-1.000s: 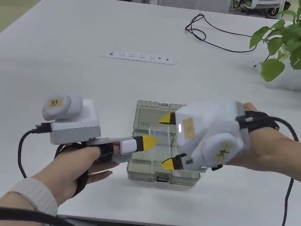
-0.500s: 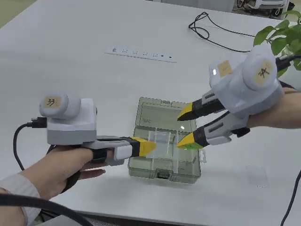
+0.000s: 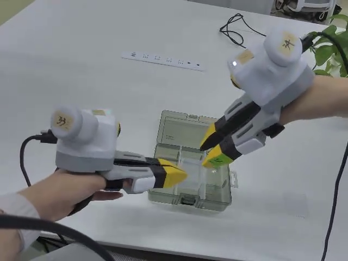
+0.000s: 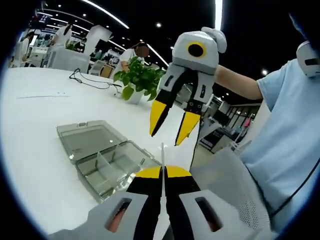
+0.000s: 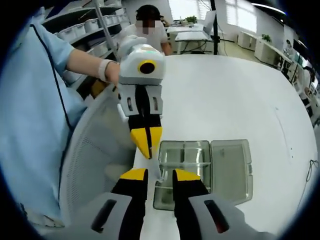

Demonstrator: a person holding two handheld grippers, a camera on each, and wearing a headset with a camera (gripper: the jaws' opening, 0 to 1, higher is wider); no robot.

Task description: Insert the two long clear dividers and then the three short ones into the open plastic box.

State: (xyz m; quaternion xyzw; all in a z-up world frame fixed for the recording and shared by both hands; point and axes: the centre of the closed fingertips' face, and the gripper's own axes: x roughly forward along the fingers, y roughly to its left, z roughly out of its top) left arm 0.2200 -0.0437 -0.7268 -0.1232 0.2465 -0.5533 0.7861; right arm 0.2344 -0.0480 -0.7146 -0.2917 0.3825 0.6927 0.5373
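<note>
Just above a white bench (image 3: 81, 81), a person works two handheld grippers over the open plastic box (image 3: 176, 130), which sits near the bench's front edge with its lid laid flat behind the tray. The left gripper (image 3: 182, 175) has its yellow-tipped jaws pressed together on a clear divider (image 4: 162, 152), seen edge-on in the left gripper view as a thin line rising from between the tips; whether it is a long or a short one cannot be told. In the head view those tips hover over the tray's front left part. The right gripper (image 3: 209, 152) comes in from the upper right and points down at the tray, its jaws held a narrow way apart and holding nothing. In the right gripper view the tips of the right gripper (image 5: 160, 175) stand on either side of the divider (image 5: 156, 167) that the left gripper (image 5: 145, 142) holds out toward them, with the box (image 5: 230, 170) beyond. In the left gripper view the right gripper (image 4: 171, 131) hangs above the box (image 4: 90, 137), whose tray already shows clear partitions. A white power strip (image 3: 163, 60) lies well behind the box, a black cable (image 3: 244, 35) loops at the far edge, and a potted plant (image 3: 326, 41) stands at the far right corner.
</note>
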